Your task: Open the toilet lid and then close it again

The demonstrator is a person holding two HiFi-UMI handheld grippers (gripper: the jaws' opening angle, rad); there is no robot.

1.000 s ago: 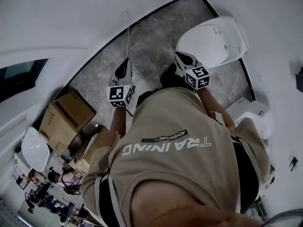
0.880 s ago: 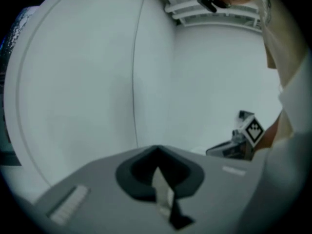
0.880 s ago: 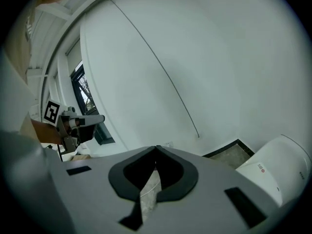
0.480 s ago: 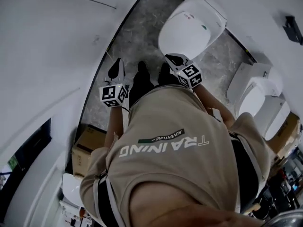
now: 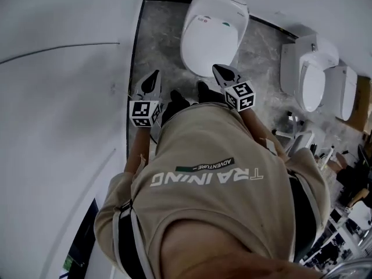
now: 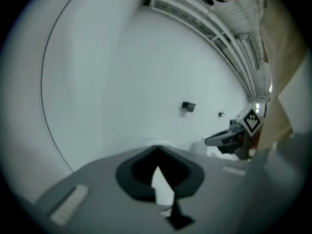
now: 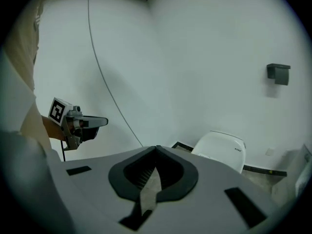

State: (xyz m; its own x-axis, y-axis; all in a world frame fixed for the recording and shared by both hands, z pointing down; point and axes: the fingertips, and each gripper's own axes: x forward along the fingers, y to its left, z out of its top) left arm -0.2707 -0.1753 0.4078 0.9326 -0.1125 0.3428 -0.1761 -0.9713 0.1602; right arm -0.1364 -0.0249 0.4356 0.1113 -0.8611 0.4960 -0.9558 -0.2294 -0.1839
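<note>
At twelve o'clock in the head view, the toilet lid (image 5: 210,36) lies shut on a grey marble floor (image 5: 157,39). At its six o'clock is the right gripper (image 5: 220,71), jaws closed and empty. The left gripper (image 5: 152,81), likewise closed on nothing, is at eight o'clock, and a urinal (image 5: 311,77) at four.

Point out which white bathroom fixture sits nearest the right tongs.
The closed-lid toilet straight ahead of the right tongs; the other fixtures stand farther right.

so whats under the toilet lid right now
The toilet lid is down flat, so only its white top shows. Whatever lies beneath it is fully covered and cannot be seen from any view.
</note>
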